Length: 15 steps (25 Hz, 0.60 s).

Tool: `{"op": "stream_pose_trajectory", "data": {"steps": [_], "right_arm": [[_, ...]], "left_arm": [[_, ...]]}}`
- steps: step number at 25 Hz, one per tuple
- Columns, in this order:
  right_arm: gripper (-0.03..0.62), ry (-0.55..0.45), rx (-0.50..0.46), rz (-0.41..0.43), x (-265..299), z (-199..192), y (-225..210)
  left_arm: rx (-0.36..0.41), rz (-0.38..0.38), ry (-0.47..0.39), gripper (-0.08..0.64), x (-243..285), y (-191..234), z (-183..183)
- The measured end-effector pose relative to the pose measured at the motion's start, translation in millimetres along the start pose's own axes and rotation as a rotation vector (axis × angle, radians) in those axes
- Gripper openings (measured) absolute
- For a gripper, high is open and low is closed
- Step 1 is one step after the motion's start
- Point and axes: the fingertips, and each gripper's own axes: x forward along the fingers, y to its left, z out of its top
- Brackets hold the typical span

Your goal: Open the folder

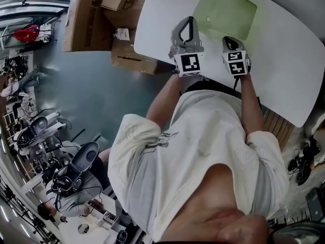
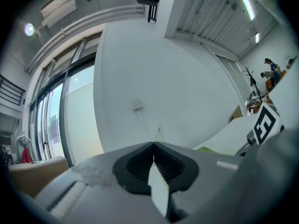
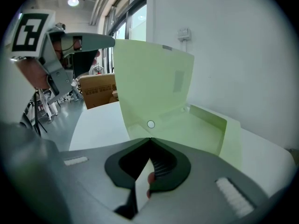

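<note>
White table [image 1: 284, 60]; teal floor [image 1: 91, 95]; cardboard boxes [image 1: 84, 19]; white wall [image 2: 154, 78]; tall windows [image 2: 77, 115].

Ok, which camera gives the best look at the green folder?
The right gripper view: the folder fills the middle, cover standing up, inside and round snap plain. The head view shows it small, from above, at the far side of the table. The left gripper view catches only a green sliver.

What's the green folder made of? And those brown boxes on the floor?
The folder looks like thin, smooth plastic: it is pale green and seems slightly see-through, and its flap stands up stiffly. The boxes look like matte brown cardboard, with folded flaps.
</note>
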Motion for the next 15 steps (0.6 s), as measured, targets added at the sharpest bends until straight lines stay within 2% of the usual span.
{"op": "stream_pose_trajectory", "data": {"steps": [6, 15], "right_arm": [[0.002, 0.010, -0.023, -0.006, 12, 2, 6], [0.002, 0.059, -0.024, -0.039, 21, -1, 4]], "left_arm": [[-0.048, 0.028, 0.022, 0.005, 1, 19, -14], [-0.054, 0.083, 0.058, 0.005, 6, 45, -33]]}}
